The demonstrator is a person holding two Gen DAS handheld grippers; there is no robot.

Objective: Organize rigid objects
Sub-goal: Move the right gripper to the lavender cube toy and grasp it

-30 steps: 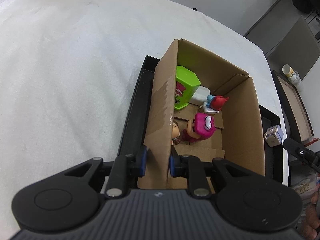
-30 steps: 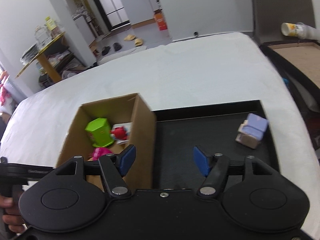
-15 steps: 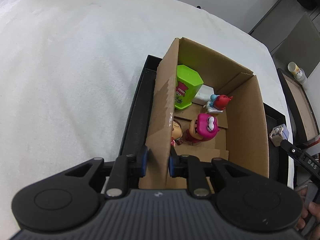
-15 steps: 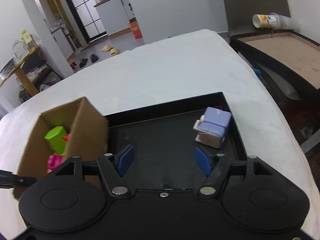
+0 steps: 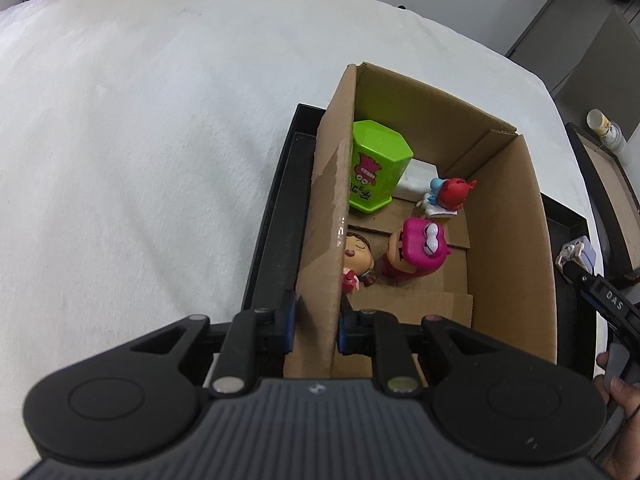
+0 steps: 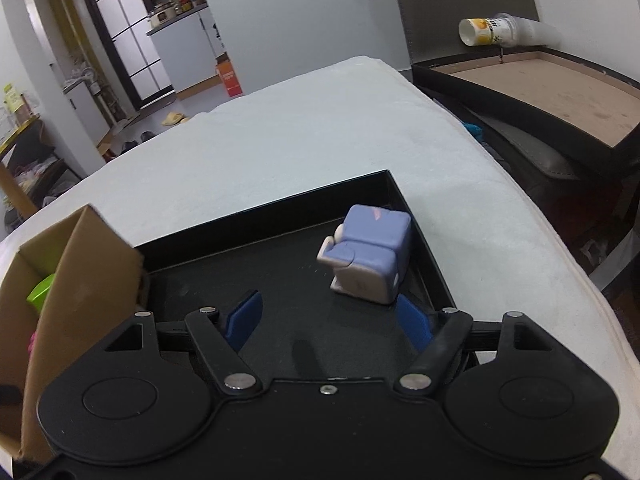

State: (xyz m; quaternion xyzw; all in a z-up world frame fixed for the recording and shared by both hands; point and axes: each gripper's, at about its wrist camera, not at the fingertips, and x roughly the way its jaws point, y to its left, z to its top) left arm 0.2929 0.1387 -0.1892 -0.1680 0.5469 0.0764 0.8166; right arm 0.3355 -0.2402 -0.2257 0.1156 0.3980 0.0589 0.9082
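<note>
A: Report the left wrist view, left to right.

B: The white-covered worktop (image 5: 140, 140) fills the left half of the frame. Right of centre, the cardboard box (image 5: 508, 216) sits on the left portion of the black tray (image 5: 276, 216). The left gripper (image 5: 314, 326) appears at lower centre; its blue-padded fingers (image 5: 289, 326) are narrow, clamped on the box's left wall, one pad outside and one inside.

A: Box contents?

B: The green container (image 5: 376, 166) stands upright in the far left corner, against the gripped wall. A white block (image 5: 418, 178) lies just beside it. A red and blue figure (image 5: 448, 196) sits right of that. Nearer the camera, a doll head (image 5: 358, 254) rests against the left wall, touching a pink figure (image 5: 420, 250). At the right edge of the frame, the lilac toy (image 5: 576, 254) lies on the tray outside the box.

A: Report the right wrist view.

B: The box occupies the lower left of the frame. The tray spans the centre. The lilac toy (image 6: 368, 260) rests in the tray's far right corner, near its rim. The right gripper (image 6: 328, 320) hovers low over the tray; its fingers (image 6: 244, 316) are spread wide and hold nothing. The toy lies just ahead of the right finger, apart from both pads.
</note>
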